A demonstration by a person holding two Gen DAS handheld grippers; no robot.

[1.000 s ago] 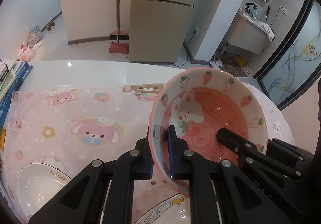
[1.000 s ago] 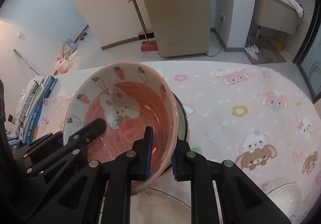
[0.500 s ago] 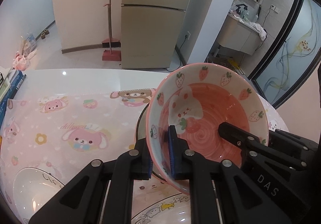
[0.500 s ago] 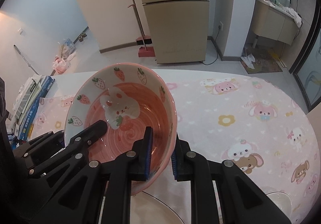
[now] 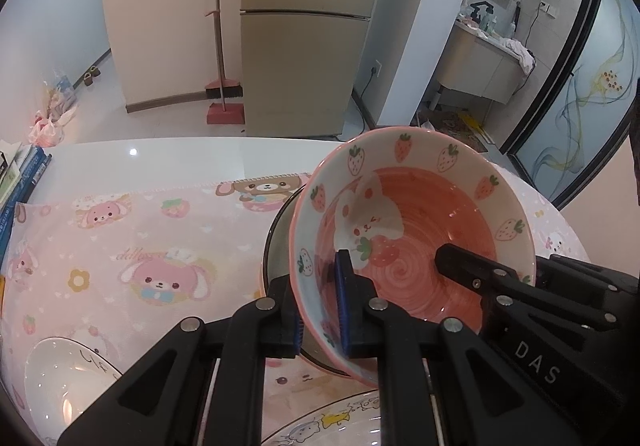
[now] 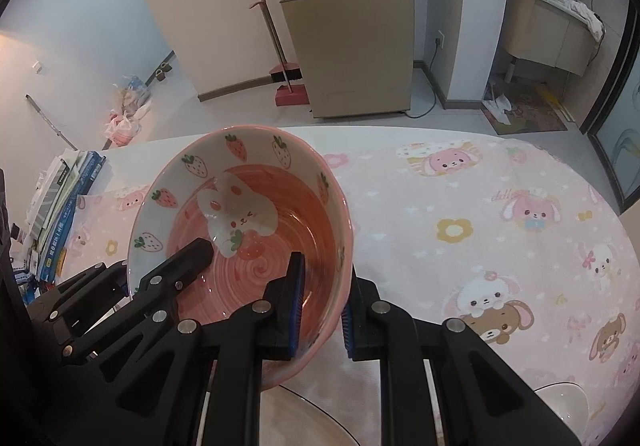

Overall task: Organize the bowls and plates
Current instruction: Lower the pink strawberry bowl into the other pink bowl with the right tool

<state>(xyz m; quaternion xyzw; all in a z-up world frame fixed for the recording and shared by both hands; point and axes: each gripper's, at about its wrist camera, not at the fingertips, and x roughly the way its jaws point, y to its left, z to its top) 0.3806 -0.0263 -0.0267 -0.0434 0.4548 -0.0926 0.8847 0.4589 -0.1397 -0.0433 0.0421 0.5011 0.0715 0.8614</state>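
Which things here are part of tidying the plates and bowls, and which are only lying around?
Part of the job:
- pink strawberry bowl, gripped at its rim by the left gripper and the right gripper
- white bowl
- cartoon plate

Only lying around:
- broom
- books
- plastic bags

Dark-rimmed dish (image 5: 276, 242) mostly hidden behind strawberry bowl (image 5: 416, 242); cartoon plate (image 5: 340, 422) and white bowl (image 5: 60, 374) cut off by bottom edge.
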